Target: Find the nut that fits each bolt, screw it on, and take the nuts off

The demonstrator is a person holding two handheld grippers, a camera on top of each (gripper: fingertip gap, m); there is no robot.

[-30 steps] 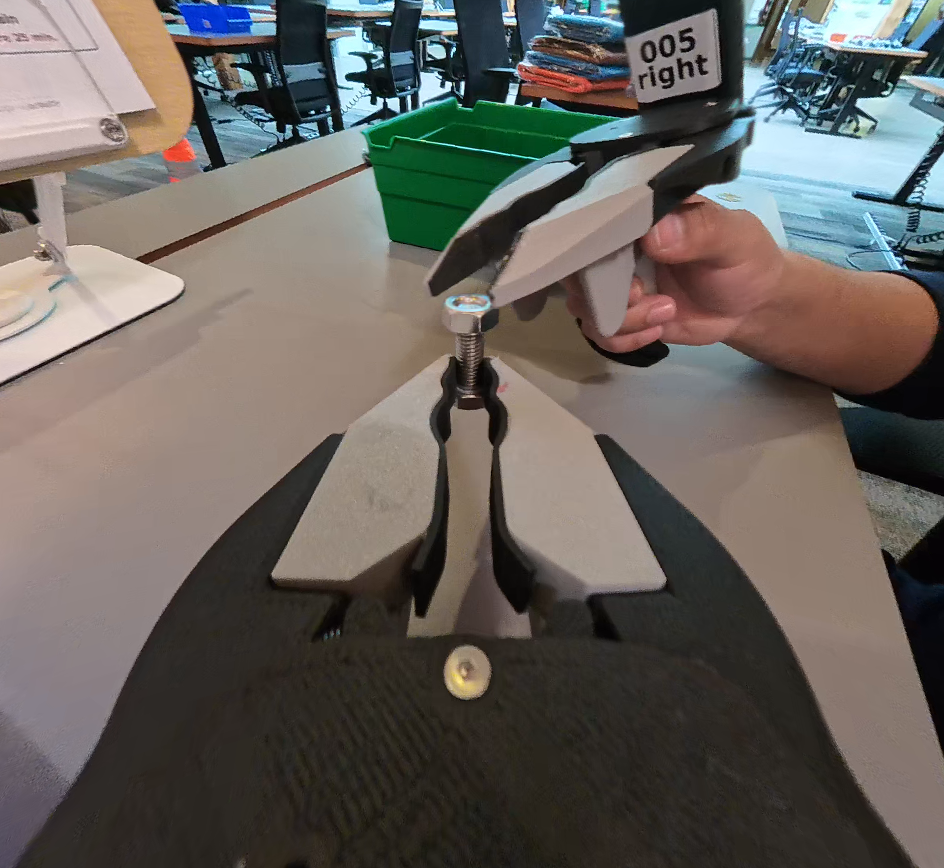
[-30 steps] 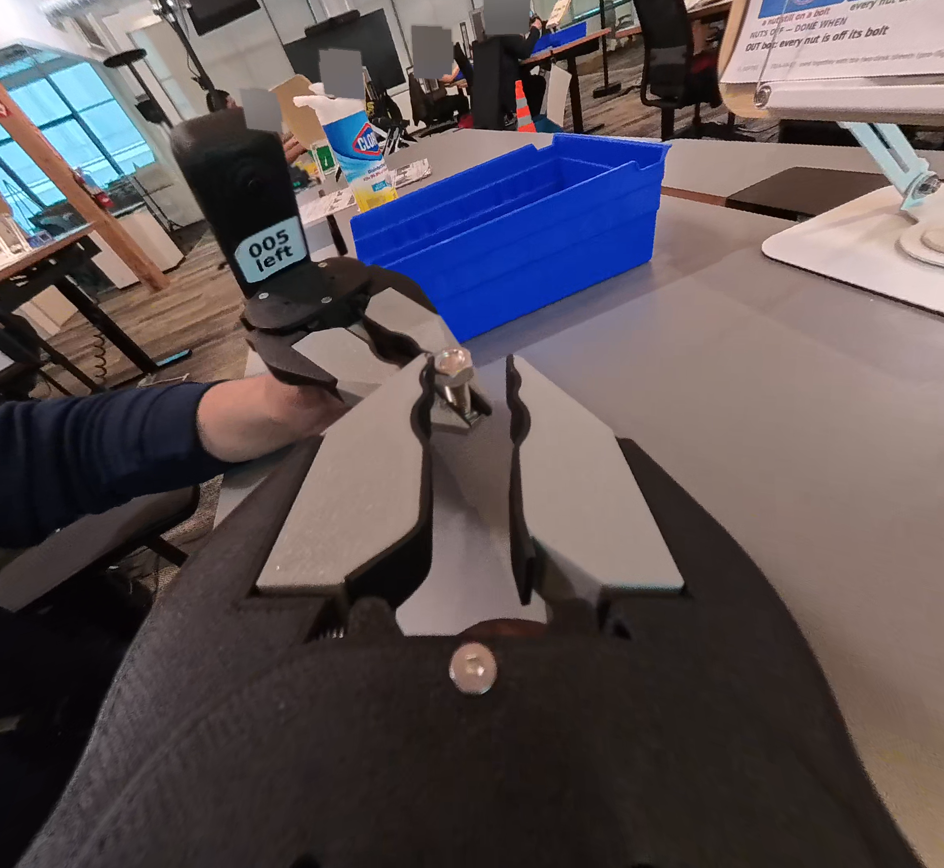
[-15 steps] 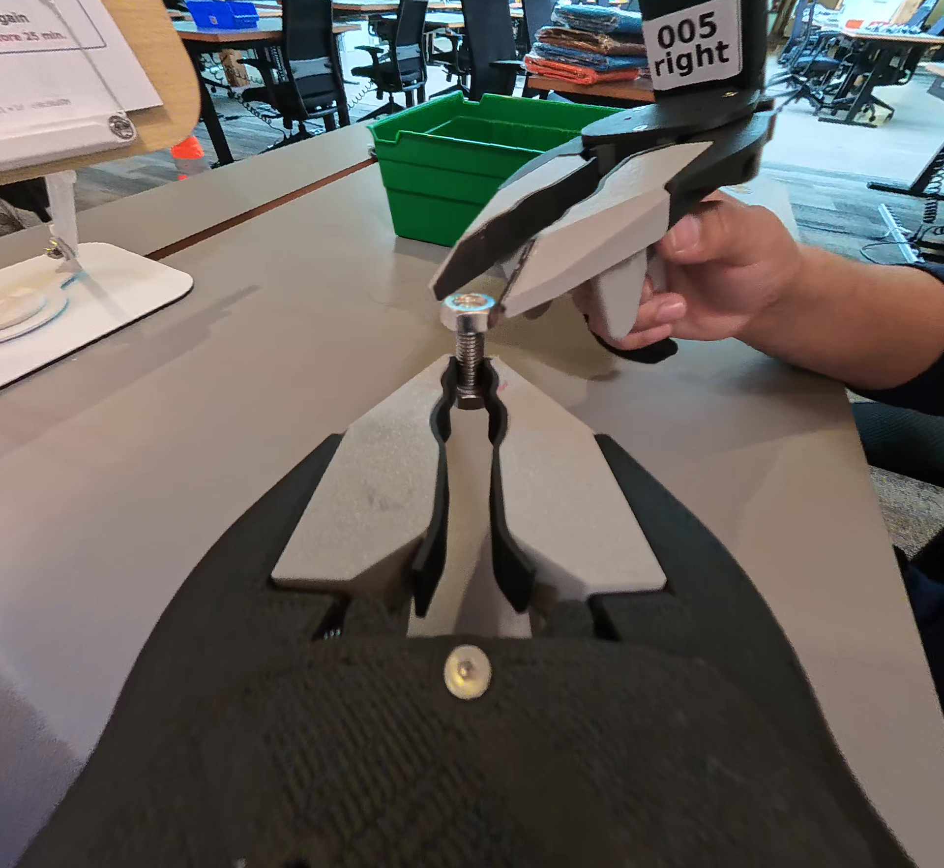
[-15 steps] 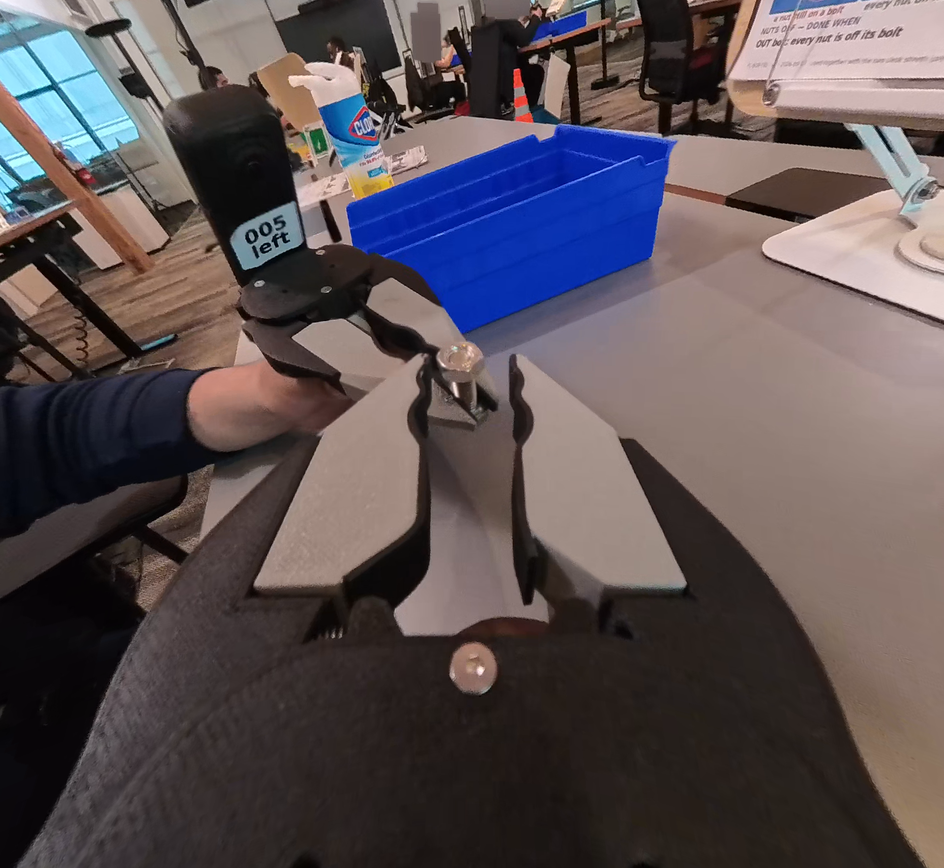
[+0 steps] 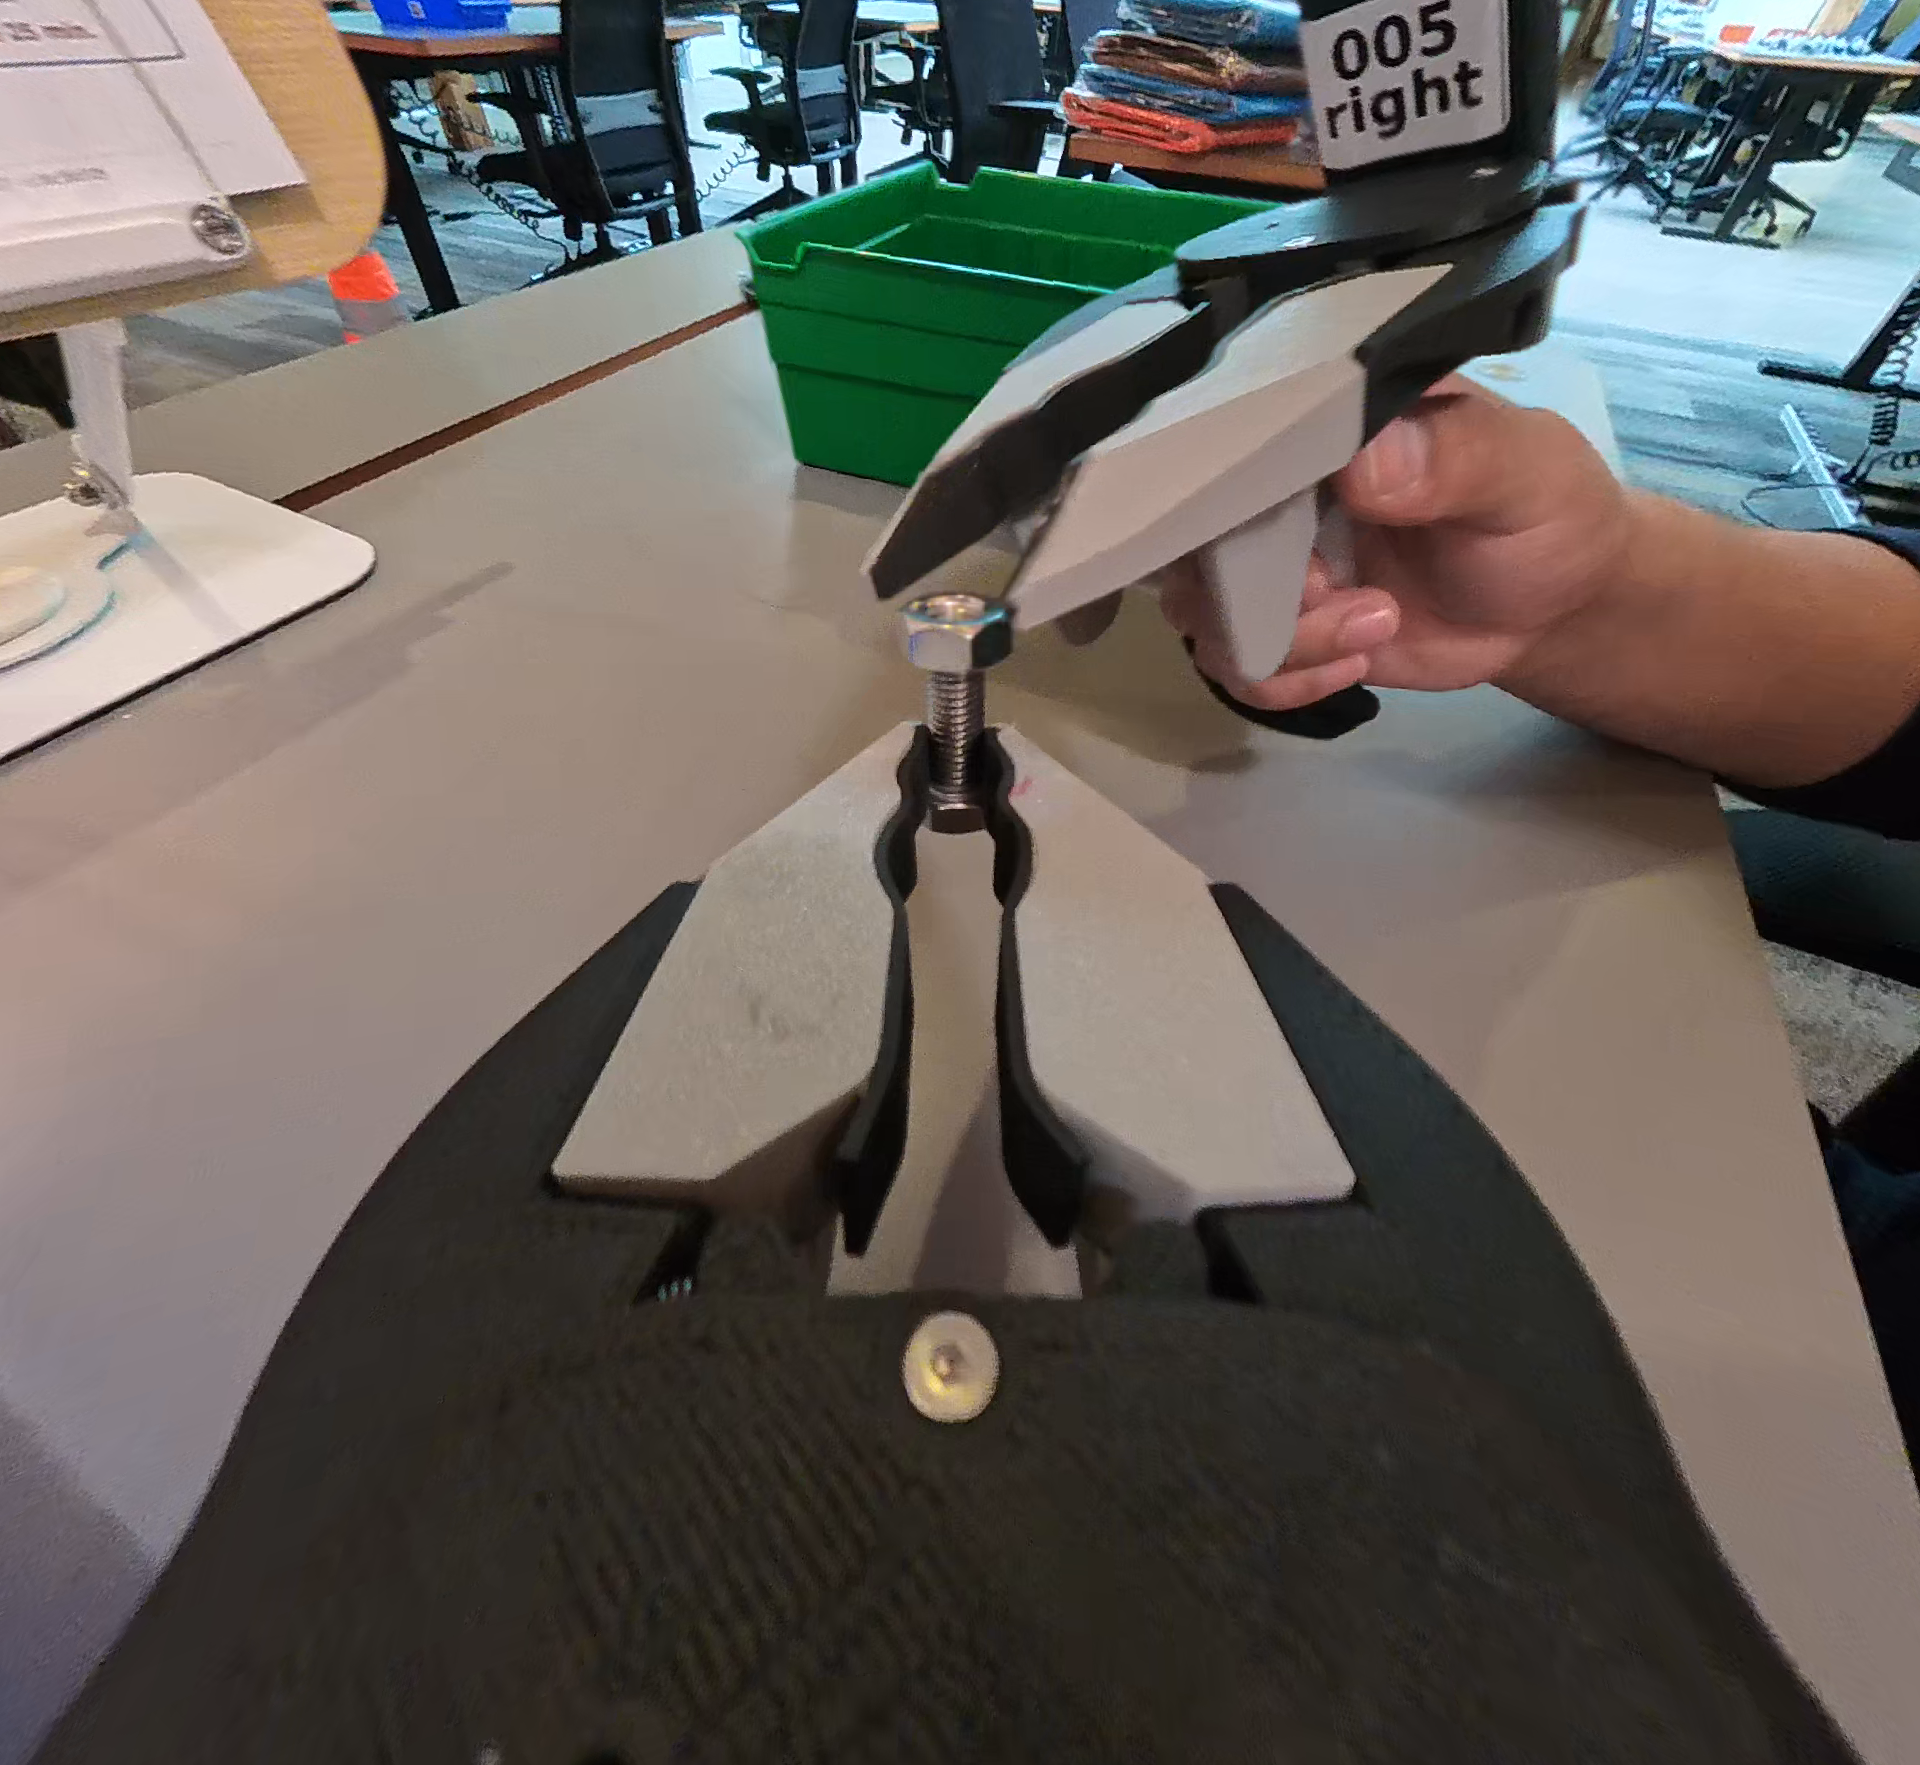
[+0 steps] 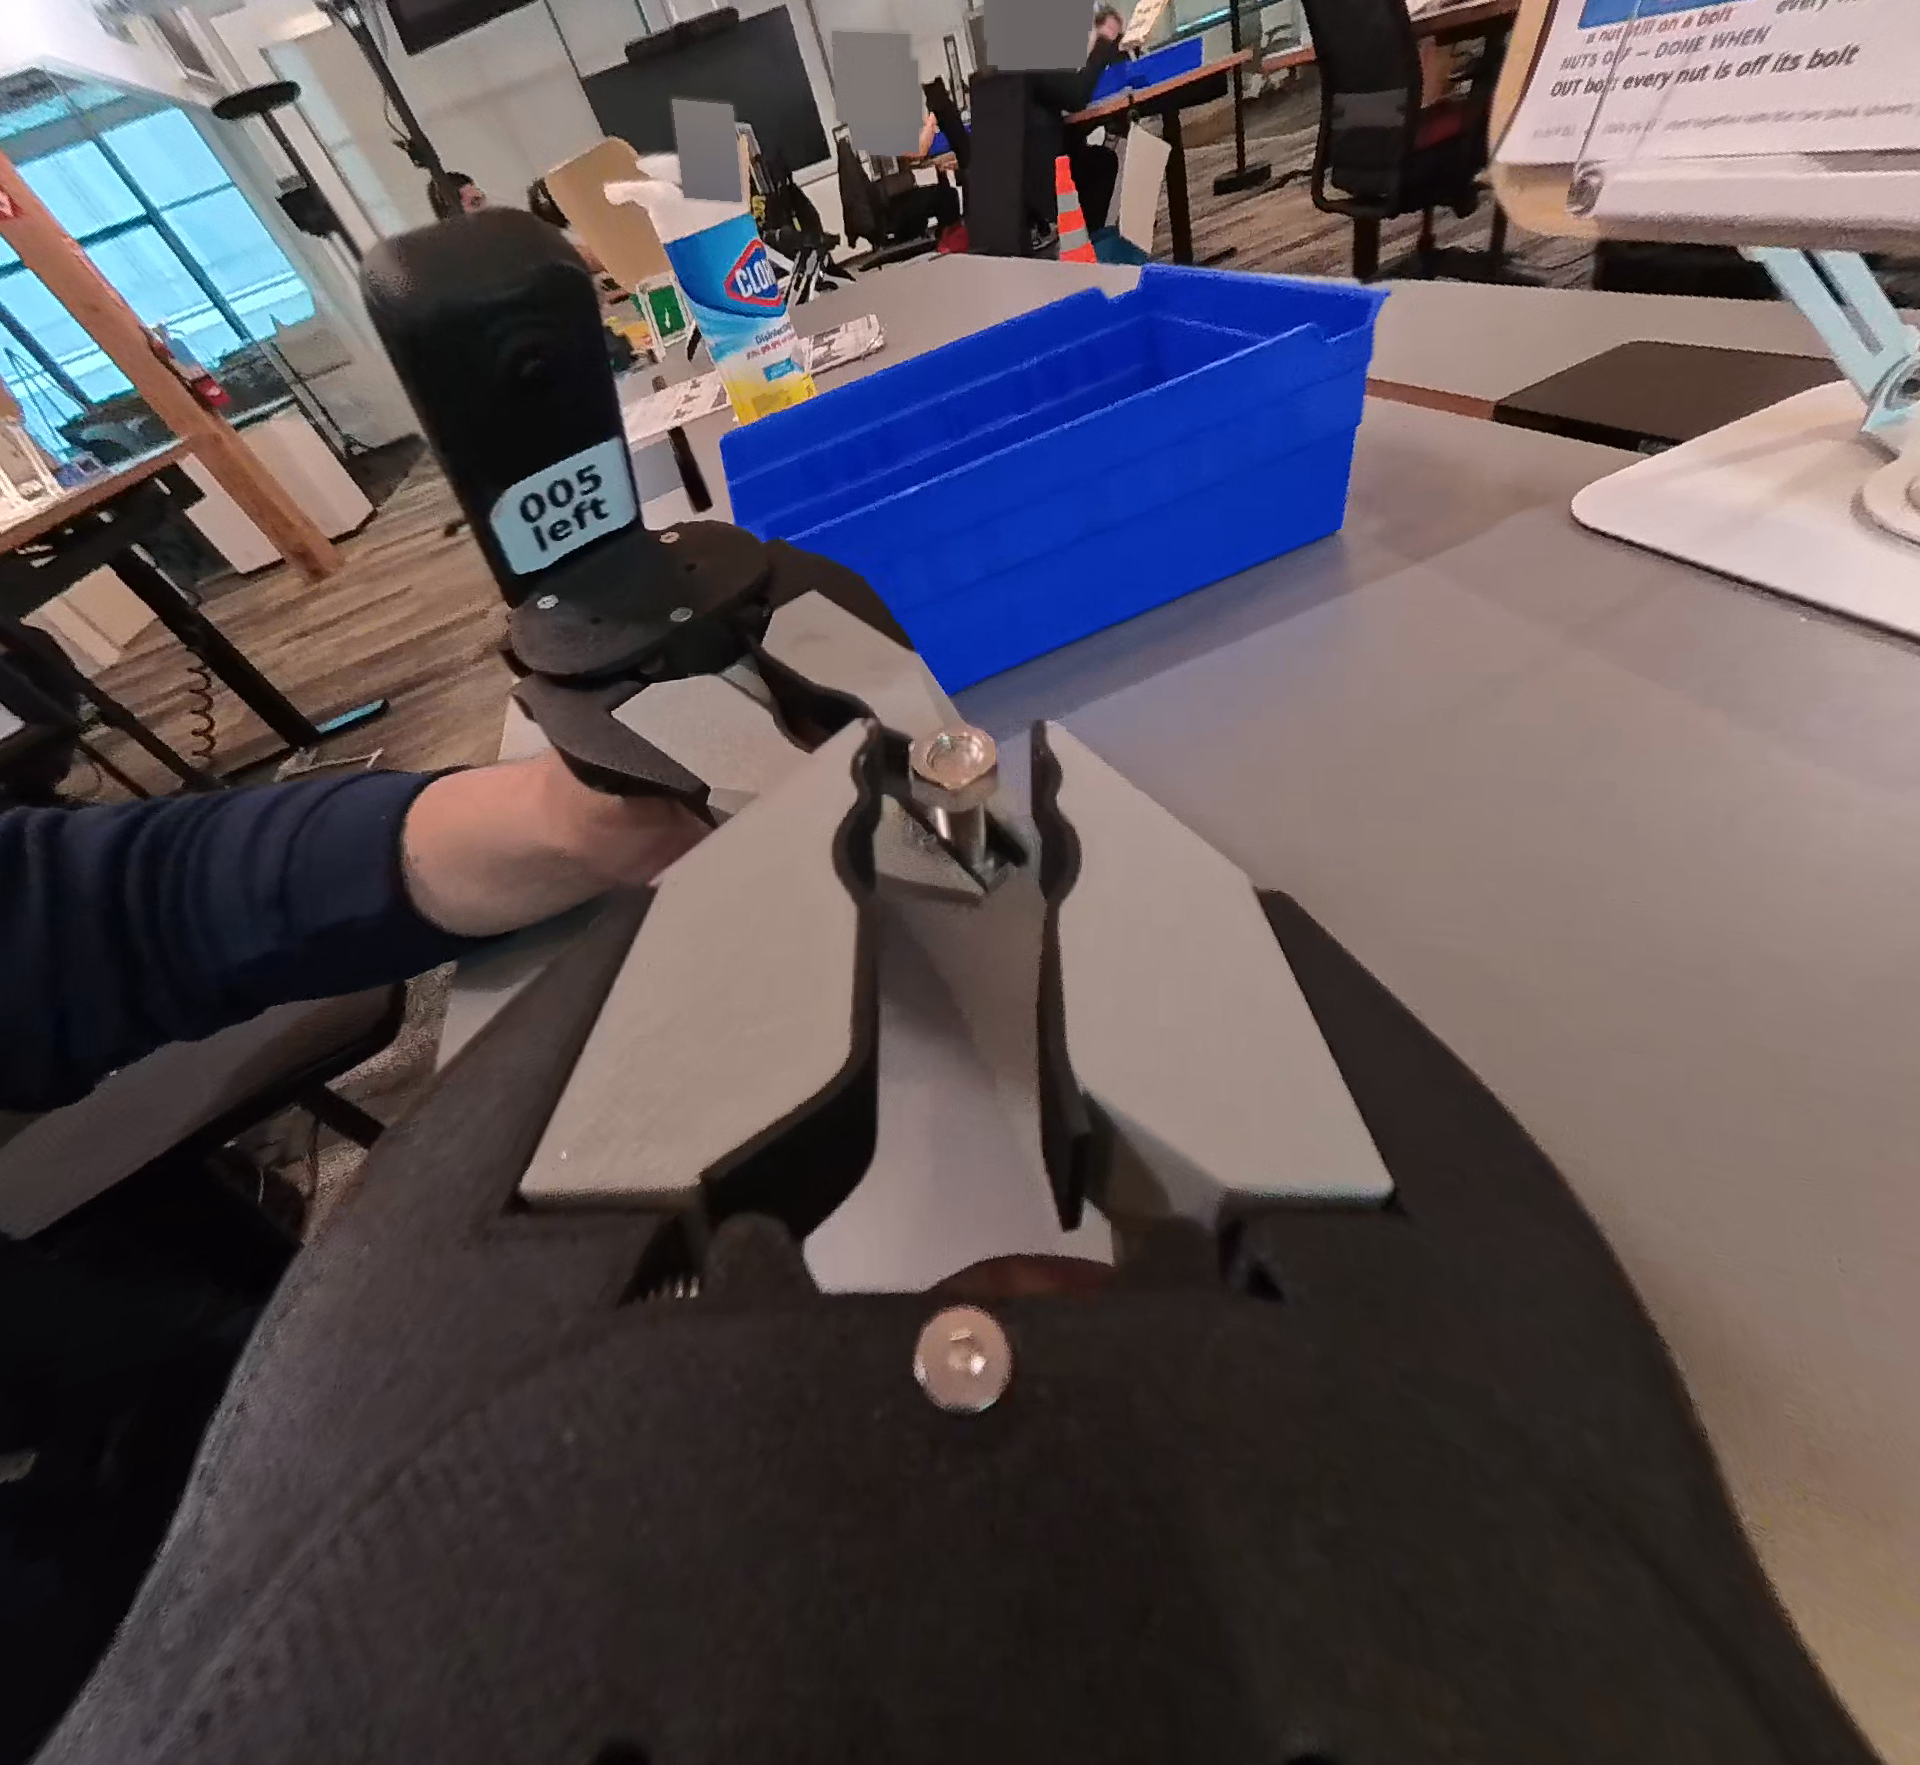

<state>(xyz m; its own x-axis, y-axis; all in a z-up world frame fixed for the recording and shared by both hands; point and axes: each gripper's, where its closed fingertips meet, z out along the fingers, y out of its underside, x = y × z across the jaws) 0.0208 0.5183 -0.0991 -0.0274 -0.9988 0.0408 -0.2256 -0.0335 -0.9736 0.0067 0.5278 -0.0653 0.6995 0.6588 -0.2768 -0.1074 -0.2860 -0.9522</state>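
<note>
Left claw (image 5: 958, 785) pinching bolt (image 5: 951, 736) low on shaft, holding it upright above table (image 5: 520, 780); nut (image 5: 956, 629) sitting at bolt's top, above left fingertips; right claw (image 6: 951, 780) spread, fingers flanking nut without gripping; green bin (image 5: 935, 302) beyond left claw; blue bin (image 6: 1039, 510) beyond right claw.

Bright, even indoor light fills both views, with daylight entering through the windows (image 6: 156, 261) at the far left. Soft shadows fall on the tabletop (image 5: 623, 676). Wide-angle distortion bends the edges, and the background and instruction sheet (image 6: 1714, 32) look slightly blurred.
</note>
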